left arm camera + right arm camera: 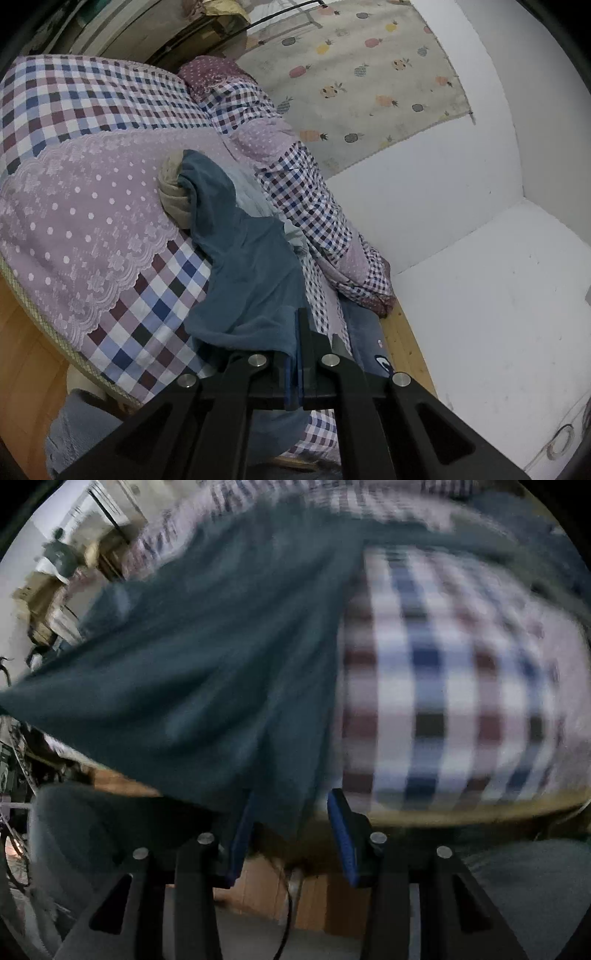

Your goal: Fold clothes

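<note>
Teal garment (pixel 251 266) lies rumpled on checked bedspread (pixel 155 295), edge pinched by left gripper (pixel 297 354); right gripper (pixel 291 812) spread.

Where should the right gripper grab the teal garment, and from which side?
Probably the hanging hem of the teal garment that drapes over the bed's near edge, taken from below and in front. That edge already dangles between the open right gripper, while the left gripper is shut on another edge.

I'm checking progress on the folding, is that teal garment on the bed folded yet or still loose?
Still loose. The teal garment lies crumpled and draped over the checked bedcover, one edge pinched in the left gripper; the right gripper is open.
</note>
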The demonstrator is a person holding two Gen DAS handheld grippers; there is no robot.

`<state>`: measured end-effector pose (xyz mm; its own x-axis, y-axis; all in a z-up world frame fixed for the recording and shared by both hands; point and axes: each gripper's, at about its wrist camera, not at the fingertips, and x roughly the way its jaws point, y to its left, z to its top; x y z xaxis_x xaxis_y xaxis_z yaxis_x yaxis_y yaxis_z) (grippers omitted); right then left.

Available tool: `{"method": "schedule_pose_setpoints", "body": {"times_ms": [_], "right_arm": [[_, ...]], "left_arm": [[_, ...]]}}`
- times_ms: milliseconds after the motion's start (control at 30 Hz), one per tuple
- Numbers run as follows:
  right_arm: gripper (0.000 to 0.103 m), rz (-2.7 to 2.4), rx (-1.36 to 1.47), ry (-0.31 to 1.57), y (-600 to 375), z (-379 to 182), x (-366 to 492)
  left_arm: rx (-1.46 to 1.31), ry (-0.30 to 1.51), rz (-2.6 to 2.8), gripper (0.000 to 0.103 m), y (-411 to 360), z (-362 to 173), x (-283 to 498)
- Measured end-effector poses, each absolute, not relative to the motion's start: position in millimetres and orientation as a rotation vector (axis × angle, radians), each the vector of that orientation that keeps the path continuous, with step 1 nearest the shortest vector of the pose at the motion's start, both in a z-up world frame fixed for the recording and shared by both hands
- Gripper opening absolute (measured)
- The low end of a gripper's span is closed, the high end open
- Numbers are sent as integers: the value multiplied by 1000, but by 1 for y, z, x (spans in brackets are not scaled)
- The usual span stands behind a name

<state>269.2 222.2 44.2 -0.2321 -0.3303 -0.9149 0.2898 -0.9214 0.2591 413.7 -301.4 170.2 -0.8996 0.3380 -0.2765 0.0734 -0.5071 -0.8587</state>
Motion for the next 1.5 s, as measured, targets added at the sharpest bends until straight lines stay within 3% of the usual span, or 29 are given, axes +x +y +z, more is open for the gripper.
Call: {"method": "schedule_pose_setpoints", "body": {"times_ms": [100, 467, 500, 533, 567, 833, 1167, 1500], "right_arm": [[44, -2158, 1728, 6, 216, 21, 270], [41, -2132, 1695, -59, 202, -6, 254], [33, -2121, 1690, -63, 202, -6, 254], [12, -2112, 1689, -59, 201, -6, 254], [1, -2103, 1686, -52, 201, -5, 254], [0, -2130, 1617, 55, 244, 51, 272], [0, -2248, 1610, 144, 319, 116, 278], [1, -2230, 1691, 287, 317, 104, 288]], "left_arm": [[-625, -1453, 2517, 0, -300, 173, 411], [-629, -1416, 2483, 0, -290, 181, 399], [-631, -1413, 2484, 0, -289, 181, 399], [-633, -1411, 2485, 0, -289, 181, 399], [-635, -1409, 2486, 0, -288, 181, 399], [-720, -1353, 2479, 0, -279, 182, 402], [-1111, -1084, 2512, 0, -236, 162, 432], [-1457, -986, 2507, 0, -201, 129, 460]]}}
